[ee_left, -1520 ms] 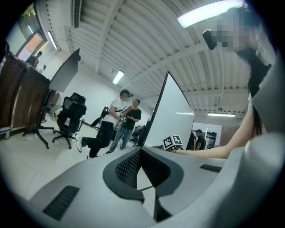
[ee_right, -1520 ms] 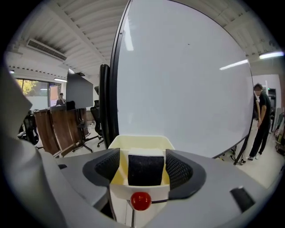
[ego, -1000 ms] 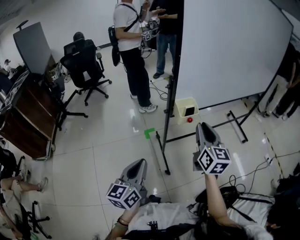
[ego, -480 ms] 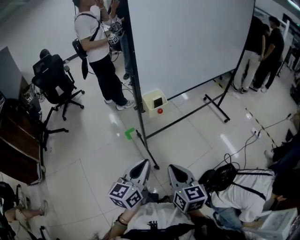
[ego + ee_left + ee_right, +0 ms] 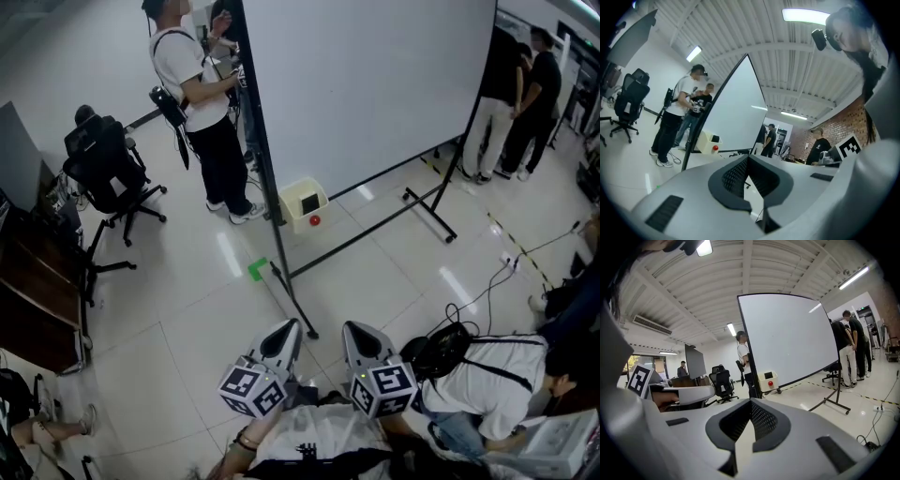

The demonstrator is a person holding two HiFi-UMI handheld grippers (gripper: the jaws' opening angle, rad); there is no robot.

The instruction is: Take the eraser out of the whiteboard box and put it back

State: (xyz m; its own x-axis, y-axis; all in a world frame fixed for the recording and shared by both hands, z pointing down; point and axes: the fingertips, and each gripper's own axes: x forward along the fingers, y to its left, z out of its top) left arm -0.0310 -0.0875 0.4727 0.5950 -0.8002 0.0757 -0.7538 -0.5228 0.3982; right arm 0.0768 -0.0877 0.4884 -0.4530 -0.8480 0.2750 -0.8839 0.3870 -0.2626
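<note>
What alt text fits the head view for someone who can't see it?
The left gripper and right gripper sit side by side at the bottom, pointing across a glossy floor toward a large whiteboard with a cream box at its foot. A person in a white shirt stands by the board's left edge, near a black office chair.

Head view looks steeply down from above; both gripper views look level from low, far off, sharing the whiteboard (image 5: 375,84) and cream box (image 5: 305,202).
</note>
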